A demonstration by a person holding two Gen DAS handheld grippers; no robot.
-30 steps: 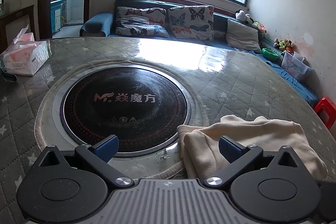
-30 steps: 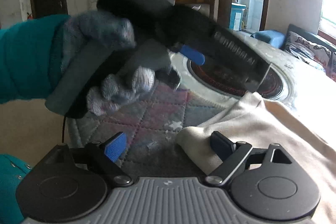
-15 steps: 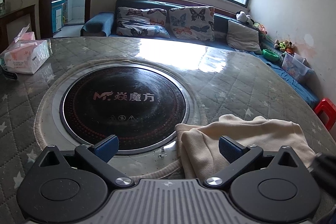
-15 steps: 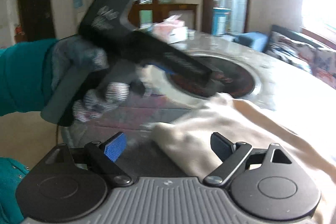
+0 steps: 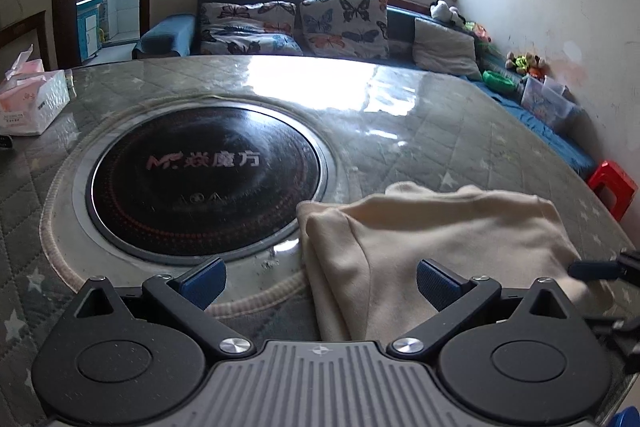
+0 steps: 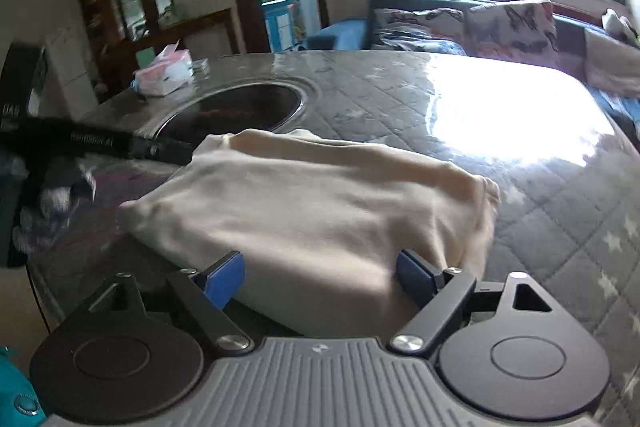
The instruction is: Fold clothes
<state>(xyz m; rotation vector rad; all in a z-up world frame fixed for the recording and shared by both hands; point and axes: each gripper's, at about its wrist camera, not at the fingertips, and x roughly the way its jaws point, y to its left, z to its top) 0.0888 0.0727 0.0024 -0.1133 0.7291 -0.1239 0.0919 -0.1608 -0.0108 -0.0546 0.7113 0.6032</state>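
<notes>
A cream garment [image 5: 440, 243], folded into a thick rumpled bundle, lies on a large round table [image 5: 420, 123] covered by a grey quilted, star-printed cloth under a glossy clear sheet. The bundle sits just beside a black round cooktop [image 5: 204, 179] set into the table's centre, its near-left corner touching the cooktop's pale rim.

The left gripper [image 5: 318, 277] hovers low over the bundle's left end, its blue-padded tongs spread wide: one pad is over the cooktop rim, the other over the cloth, and neither pinches anything. The right gripper [image 6: 320, 275] faces the bundle's near edge from the other side; its tongs are also spread, having just narrowed slightly, with the cloth between the pads but no pinch on it.

A tissue box [image 5: 30, 99] stands at the table's far-left edge. Beyond the table, butterfly-print cushions [image 5: 296, 23] rest on a blue sofa under a bright window.
</notes>
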